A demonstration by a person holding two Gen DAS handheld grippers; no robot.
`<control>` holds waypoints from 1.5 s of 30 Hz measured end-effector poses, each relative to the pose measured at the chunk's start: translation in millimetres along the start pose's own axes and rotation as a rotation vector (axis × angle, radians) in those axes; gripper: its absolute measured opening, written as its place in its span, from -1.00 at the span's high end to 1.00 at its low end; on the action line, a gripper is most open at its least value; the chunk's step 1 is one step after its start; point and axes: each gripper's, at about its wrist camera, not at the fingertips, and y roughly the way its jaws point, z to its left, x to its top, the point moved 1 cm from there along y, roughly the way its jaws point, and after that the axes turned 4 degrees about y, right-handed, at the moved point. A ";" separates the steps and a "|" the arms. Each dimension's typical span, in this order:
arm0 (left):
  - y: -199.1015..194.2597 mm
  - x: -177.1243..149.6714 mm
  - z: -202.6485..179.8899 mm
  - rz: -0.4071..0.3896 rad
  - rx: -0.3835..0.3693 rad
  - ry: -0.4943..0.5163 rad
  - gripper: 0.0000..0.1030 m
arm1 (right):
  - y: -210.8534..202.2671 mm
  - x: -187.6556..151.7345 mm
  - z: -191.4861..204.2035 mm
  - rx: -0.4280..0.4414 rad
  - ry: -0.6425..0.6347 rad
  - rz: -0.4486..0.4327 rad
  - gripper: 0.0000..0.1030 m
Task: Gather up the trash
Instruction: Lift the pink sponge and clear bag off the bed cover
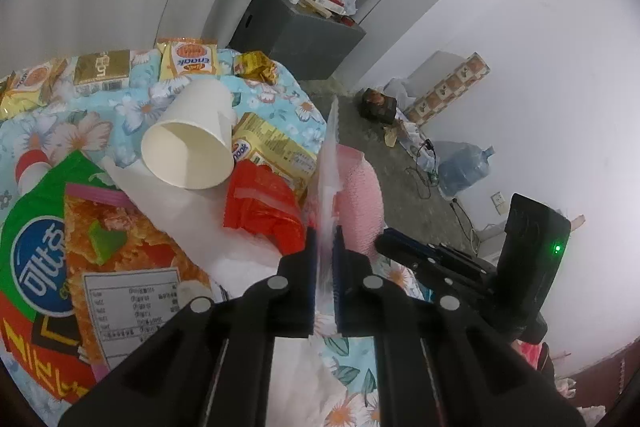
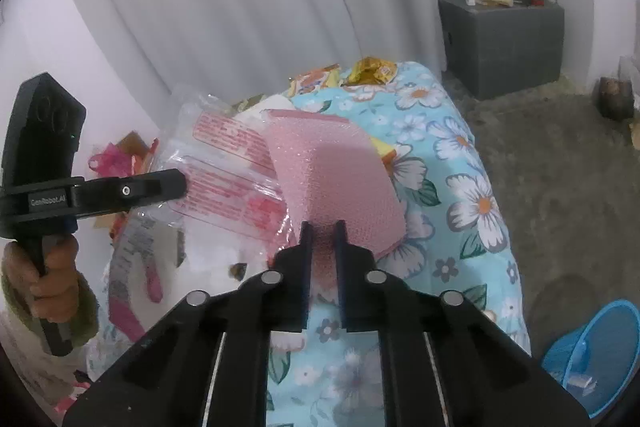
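Wrappers (image 1: 188, 63) and paper cup (image 1: 190, 143) crowd both hand-held grippers, clenched on plastic bag (image 1: 330, 163) and pink foam (image 2: 336, 171).

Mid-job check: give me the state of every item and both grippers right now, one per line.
left gripper: shut on the clear plastic bag's edge.
right gripper: shut on the pink foam sheet.
clear plastic bag: held up off the table, pink foam sheet partly inside.
pink foam sheet: lifted, tilted.
paper cup: tipped on its side, looks empty.
red wrapper: crumpled, lying loose.
blue bin: on floor, nearly empty.
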 end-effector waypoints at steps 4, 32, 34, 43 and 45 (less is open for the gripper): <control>-9.4 -2.7 -1.4 -0.016 -0.003 0.007 0.90 | -8.1 -1.1 -6.6 0.054 0.051 0.008 1.00; -9.5 6.3 4.0 -0.067 0.057 0.020 0.92 | 51.0 -14.1 30.1 -0.257 -0.419 0.020 0.08; -12.2 6.2 4.7 -0.074 0.059 0.017 0.92 | 46.4 -11.5 25.3 -0.244 -0.388 0.012 0.24; -27.5 4.3 -0.6 -0.110 0.064 0.021 0.92 | 29.7 0.9 16.3 -0.163 -0.277 -0.018 0.78; -29.9 4.3 -2.4 -0.116 0.064 0.024 0.92 | 24.0 0.5 15.9 -0.143 -0.261 -0.024 1.00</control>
